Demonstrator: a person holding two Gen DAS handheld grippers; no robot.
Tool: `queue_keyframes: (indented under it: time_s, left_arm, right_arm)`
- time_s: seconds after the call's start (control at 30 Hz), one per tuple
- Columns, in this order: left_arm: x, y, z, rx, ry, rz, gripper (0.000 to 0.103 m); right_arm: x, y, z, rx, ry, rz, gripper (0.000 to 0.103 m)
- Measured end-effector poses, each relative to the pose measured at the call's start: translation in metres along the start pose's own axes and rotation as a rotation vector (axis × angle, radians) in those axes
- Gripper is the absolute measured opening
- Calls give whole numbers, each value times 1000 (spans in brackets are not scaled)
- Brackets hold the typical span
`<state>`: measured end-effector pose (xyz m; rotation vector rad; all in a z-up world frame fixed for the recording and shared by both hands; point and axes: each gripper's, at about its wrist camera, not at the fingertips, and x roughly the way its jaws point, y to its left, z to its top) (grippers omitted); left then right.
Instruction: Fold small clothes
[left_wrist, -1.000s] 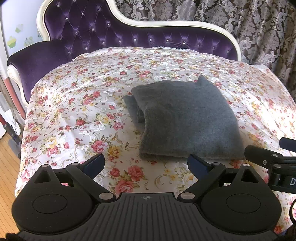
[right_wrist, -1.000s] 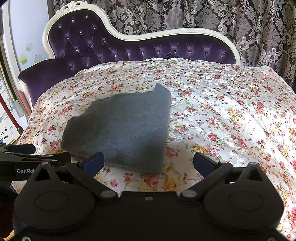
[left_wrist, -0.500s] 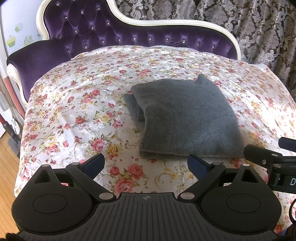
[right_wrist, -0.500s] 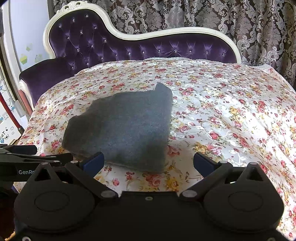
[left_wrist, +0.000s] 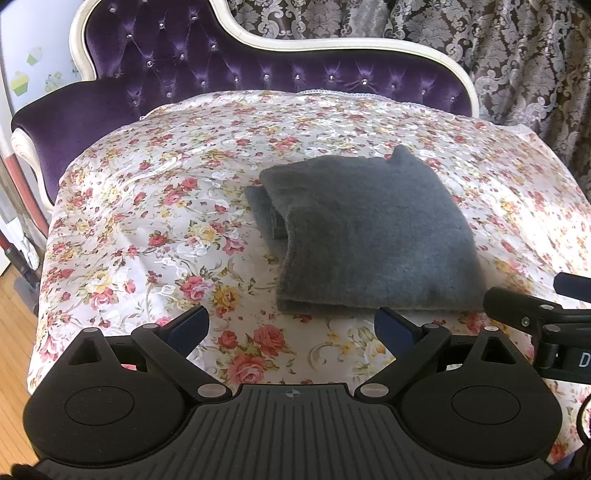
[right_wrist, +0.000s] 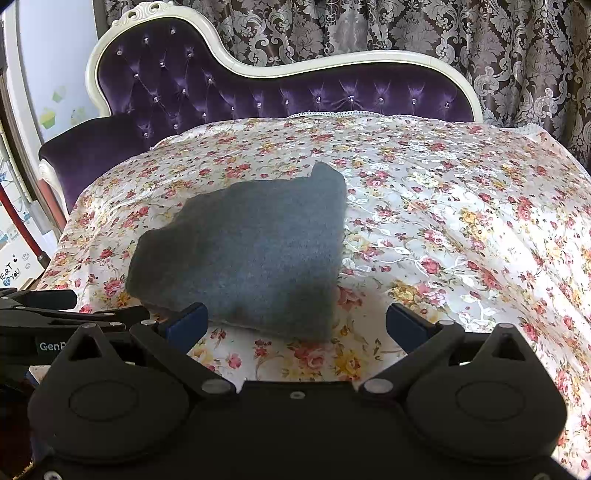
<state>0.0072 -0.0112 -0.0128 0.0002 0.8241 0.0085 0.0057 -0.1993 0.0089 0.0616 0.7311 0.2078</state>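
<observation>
A grey fleece garment (left_wrist: 369, 236) lies folded into a thick square on the floral bedspread (left_wrist: 155, 229); it also shows in the right wrist view (right_wrist: 251, 251). My left gripper (left_wrist: 291, 326) is open and empty, just short of the garment's near edge. My right gripper (right_wrist: 295, 325) is open and empty, also at the near edge, with its left fingertip (right_wrist: 186, 325) close to the cloth. Each gripper shows at the edge of the other's view: the right one (left_wrist: 535, 321) and the left one (right_wrist: 55, 317).
A purple tufted headboard (right_wrist: 258, 92) with a cream frame stands behind the bed. Patterned curtains (right_wrist: 480, 33) hang at the back. Wooden floor (left_wrist: 11, 332) lies off the bed's left side. The bedspread (right_wrist: 461, 221) stretches to the right of the garment.
Both grippers have drifted back very slightly; the garment sits a touch farther in both views. The jaws stay open and the garment has not moved.
</observation>
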Motion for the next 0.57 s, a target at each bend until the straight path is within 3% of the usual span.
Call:
queue_keyframes:
  time_s: [0.57]
  left_arm:
    - [1, 1, 1, -16, 4, -34, 97]
  right_arm:
    - [0, 0, -1, 8, 2, 5, 102]
